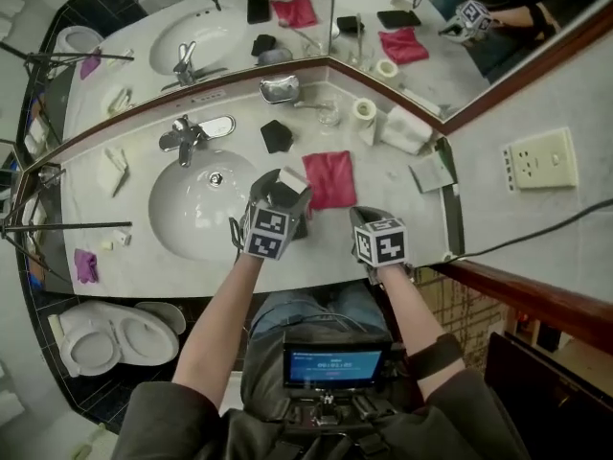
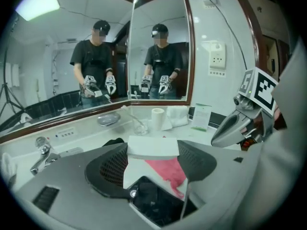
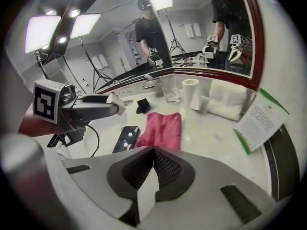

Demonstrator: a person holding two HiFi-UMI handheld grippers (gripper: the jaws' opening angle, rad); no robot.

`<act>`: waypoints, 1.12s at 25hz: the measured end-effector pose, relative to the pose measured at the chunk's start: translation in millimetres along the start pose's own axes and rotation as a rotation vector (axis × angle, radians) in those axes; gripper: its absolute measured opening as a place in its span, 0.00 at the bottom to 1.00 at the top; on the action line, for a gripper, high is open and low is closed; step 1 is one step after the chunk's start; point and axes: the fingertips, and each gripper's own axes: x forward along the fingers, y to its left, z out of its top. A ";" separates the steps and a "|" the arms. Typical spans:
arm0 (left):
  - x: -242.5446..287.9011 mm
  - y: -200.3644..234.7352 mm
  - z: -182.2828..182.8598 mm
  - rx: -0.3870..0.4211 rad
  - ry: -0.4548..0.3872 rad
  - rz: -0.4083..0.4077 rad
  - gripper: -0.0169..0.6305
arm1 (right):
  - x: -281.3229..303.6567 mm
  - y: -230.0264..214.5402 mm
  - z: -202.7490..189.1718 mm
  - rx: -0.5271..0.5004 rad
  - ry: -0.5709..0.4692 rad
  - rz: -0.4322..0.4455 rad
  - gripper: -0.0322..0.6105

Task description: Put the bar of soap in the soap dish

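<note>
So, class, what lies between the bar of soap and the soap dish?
A small black object sits on the counter between the bar of soap, gripped in the left tongs, and the soap dish. The head view shows it.

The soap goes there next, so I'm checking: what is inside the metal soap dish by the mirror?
From the head view the soap dish shows only bare shiny metal, nothing in it. The left gripper view looks across its rim, which hides the bottom.

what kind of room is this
A bathroom, most likely: there is a washbasin with a tap, a large mirror on the wall behind it, and a toilet to one side.
</note>
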 end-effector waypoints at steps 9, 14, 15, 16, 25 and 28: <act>-12.7 99.5 14.2 -0.040 -0.035 0.128 0.52 | 43.7 100.3 40.1 -0.198 0.024 0.170 0.08; 2.4 142.4 32.2 -0.014 -0.046 0.147 0.52 | 66.5 129.2 66.8 -0.234 0.008 0.209 0.08; 6.3 149.2 35.6 -0.009 -0.047 0.146 0.52 | 70.9 133.6 71.0 -0.237 0.006 0.215 0.08; 10.5 155.2 38.4 -0.003 -0.048 0.144 0.52 | 75.1 137.6 74.2 -0.240 0.005 0.221 0.08; 63.5 196.2 63.1 0.040 -0.056 0.109 0.52 | 112.4 162.1 94.3 -0.272 0.004 0.253 0.08; 83.3 202.5 70.6 0.063 -0.054 0.092 0.52 | 121.1 168.4 100.4 -0.273 -0.003 0.257 0.08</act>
